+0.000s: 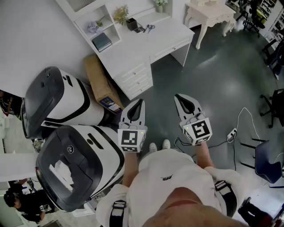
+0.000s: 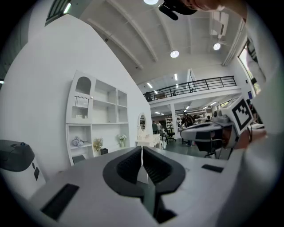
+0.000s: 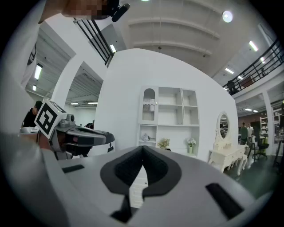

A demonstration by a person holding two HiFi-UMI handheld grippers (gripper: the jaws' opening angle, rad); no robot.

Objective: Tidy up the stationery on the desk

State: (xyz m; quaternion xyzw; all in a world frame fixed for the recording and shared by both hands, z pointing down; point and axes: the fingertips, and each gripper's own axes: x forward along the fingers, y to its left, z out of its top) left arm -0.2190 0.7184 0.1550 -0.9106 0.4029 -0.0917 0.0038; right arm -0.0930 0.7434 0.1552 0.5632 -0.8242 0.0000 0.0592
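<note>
The white desk (image 1: 166, 33) with its shelf unit stands far ahead across the floor. A black pen holder (image 1: 131, 23), scissors (image 1: 149, 28) and a small dark item lie on its top, and a dark book (image 1: 102, 41) sits in a shelf. I hold both grippers level at waist height, well short of the desk. My left gripper (image 1: 140, 103) is shut with nothing in it, its jaws meeting in the left gripper view (image 2: 142, 150). My right gripper (image 1: 179, 97) is also shut and empty (image 3: 142, 150).
Two big white-and-black machines (image 1: 66, 155) stand close on my left, with a cardboard box (image 1: 101, 83) between them and the desk. A white dressing table (image 1: 208, 13) is at the back right. Cables and a power strip (image 1: 231, 133) lie on the floor at right, near a chair (image 1: 268, 162).
</note>
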